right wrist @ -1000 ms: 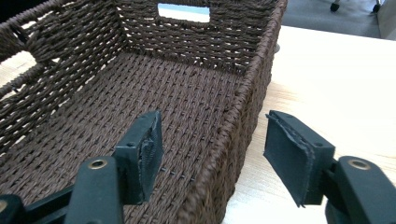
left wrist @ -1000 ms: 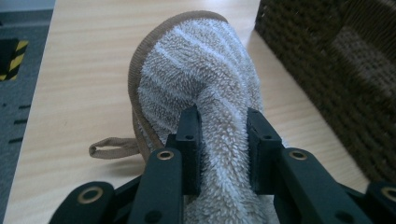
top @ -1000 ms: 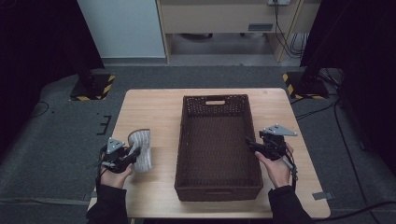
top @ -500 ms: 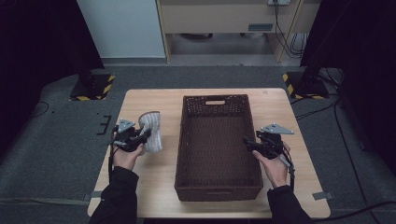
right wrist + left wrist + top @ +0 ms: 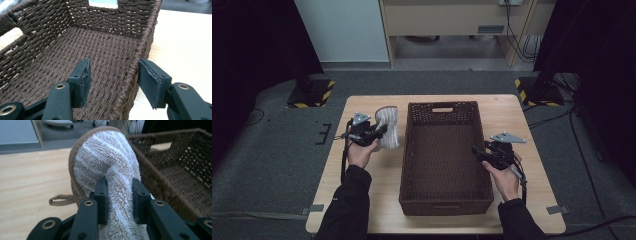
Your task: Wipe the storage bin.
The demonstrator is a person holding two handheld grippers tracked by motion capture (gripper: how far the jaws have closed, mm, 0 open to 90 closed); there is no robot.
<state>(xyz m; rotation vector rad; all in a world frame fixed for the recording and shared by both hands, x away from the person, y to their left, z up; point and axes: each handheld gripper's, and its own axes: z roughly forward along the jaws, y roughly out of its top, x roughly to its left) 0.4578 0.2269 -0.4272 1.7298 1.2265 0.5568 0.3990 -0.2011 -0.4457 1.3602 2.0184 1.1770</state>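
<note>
Left of the basket (image 5: 444, 155), left tongs (image 5: 119, 195) clamp the towel (image 5: 110, 165); right tongs (image 5: 113, 80), closing, straddle its wall.

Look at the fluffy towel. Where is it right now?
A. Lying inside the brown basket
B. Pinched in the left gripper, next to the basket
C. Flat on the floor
B: the towel is squeezed between the left gripper jaws, just outside the basket wall.

No readable text, label, brand or number is showing anywhere; only yellow-and-black hazard stripes are marking the two stand bases (image 5: 310, 93) on the floor beyond the table (image 5: 512, 115).
</note>
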